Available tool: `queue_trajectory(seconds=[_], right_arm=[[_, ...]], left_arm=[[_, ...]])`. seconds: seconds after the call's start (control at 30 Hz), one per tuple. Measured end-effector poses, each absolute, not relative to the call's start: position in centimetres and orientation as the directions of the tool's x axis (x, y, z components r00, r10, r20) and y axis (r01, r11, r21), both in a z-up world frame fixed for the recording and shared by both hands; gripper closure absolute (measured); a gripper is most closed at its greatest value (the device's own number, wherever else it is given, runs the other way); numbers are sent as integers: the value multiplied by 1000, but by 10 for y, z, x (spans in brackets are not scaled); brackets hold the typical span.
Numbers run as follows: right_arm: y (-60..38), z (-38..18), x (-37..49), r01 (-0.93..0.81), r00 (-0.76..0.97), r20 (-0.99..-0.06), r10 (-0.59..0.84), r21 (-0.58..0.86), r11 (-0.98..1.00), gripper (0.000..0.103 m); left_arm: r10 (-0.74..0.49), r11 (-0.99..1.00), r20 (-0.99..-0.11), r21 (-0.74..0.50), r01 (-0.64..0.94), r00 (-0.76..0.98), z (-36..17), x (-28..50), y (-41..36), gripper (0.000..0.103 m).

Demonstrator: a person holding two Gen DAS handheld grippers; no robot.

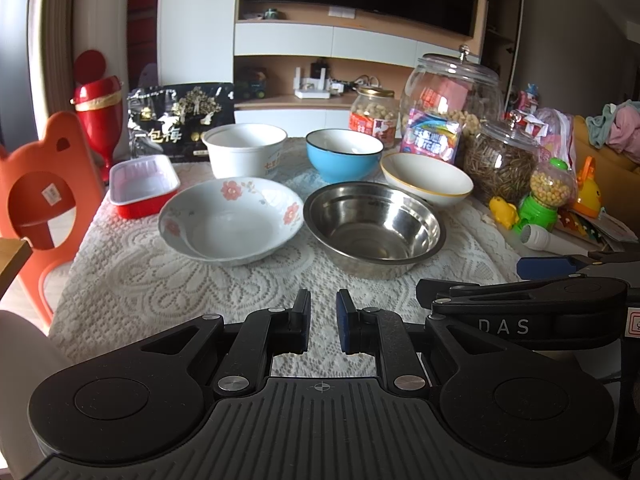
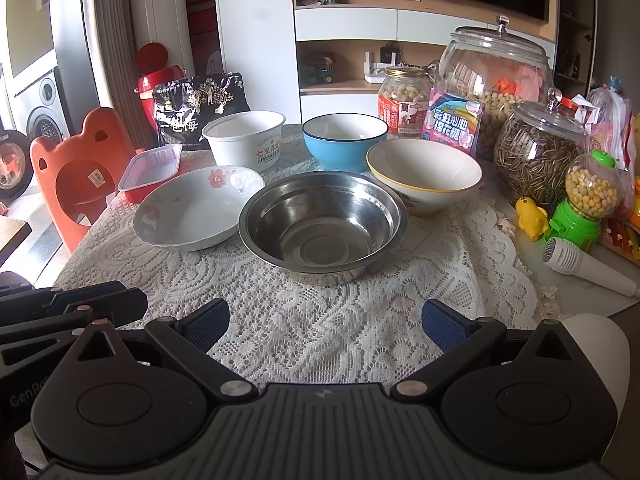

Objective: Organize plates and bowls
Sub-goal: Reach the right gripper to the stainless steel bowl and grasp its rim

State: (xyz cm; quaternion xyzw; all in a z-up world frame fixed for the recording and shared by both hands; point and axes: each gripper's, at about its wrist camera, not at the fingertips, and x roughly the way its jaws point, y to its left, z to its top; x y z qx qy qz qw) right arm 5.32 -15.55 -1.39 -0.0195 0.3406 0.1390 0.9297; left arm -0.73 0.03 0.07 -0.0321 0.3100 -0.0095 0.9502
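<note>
Start of stacking: my left gripper [image 1: 323,322] is nearly closed and empty, my right gripper [image 2: 325,326] wide open and empty; next I approach the steel bowl [image 2: 322,224].

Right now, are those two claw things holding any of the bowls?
No. The left gripper is nearly closed on nothing; the right gripper is wide open, short of the steel bowl.
</note>
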Motion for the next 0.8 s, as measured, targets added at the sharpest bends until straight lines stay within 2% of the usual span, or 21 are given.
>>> queue_trajectory(seconds=[0.27, 0.33, 0.47, 0.67, 0.73, 0.8], right_arm=[[-176, -15, 103, -247, 744, -606, 282, 143, 958, 0], [-186, -19, 125, -227, 729, -614, 302, 199, 953, 0], [-201, -36, 164, -181, 681, -650, 337, 296, 938, 0], [-214, -75, 200, -104, 599, -698, 393, 419, 902, 0], [-213, -86, 206, -83, 569, -724, 390, 421, 903, 0], [-208, -91, 207, -93, 579, -721, 380, 404, 910, 0]], left_arm=[[-133, 982, -683, -189, 2, 719, -16, 51, 29, 85], [-198, 967, -681, -255, 25, 705, -20, 67, 38, 85], [-374, 895, -622, -436, 93, 688, -25, 101, 55, 85], [-362, 918, -618, -365, 154, 698, -17, 153, 54, 85], [-352, 923, -613, -351, 156, 708, -14, 167, 58, 85], [-335, 934, -646, -325, 151, 686, -12, 186, 62, 84]])
